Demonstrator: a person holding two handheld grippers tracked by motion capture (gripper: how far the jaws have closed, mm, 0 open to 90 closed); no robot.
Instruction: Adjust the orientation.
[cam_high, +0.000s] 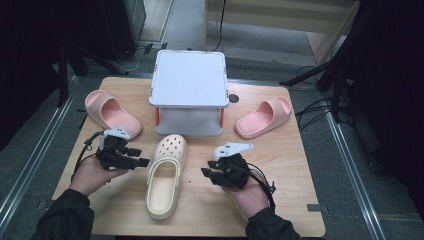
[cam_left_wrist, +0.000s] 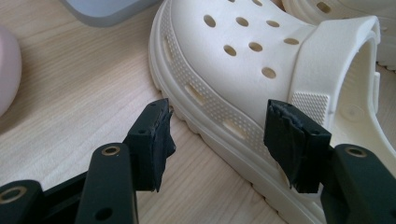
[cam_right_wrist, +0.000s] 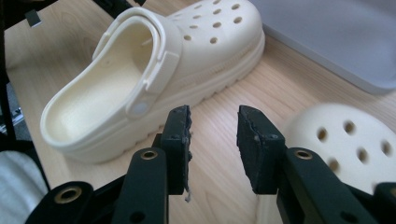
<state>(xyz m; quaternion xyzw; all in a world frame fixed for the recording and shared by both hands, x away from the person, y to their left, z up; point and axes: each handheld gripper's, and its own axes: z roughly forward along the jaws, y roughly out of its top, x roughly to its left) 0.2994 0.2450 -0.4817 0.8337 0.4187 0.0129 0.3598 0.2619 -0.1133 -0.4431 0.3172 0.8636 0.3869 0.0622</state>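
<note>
The cream clog (cam_high: 167, 176) lies lengthwise between both empty, parted grippers, left gripper (cam_high: 134, 156) nearer than right gripper (cam_high: 209, 176).

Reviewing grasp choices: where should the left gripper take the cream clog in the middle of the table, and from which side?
Probably the side wall of the cream clog near the strap hinge, approached from the clog's left, where the open left gripper already faces it. The clog lies sole-down with its rim open, so one jaw could go inside and one outside.
</note>
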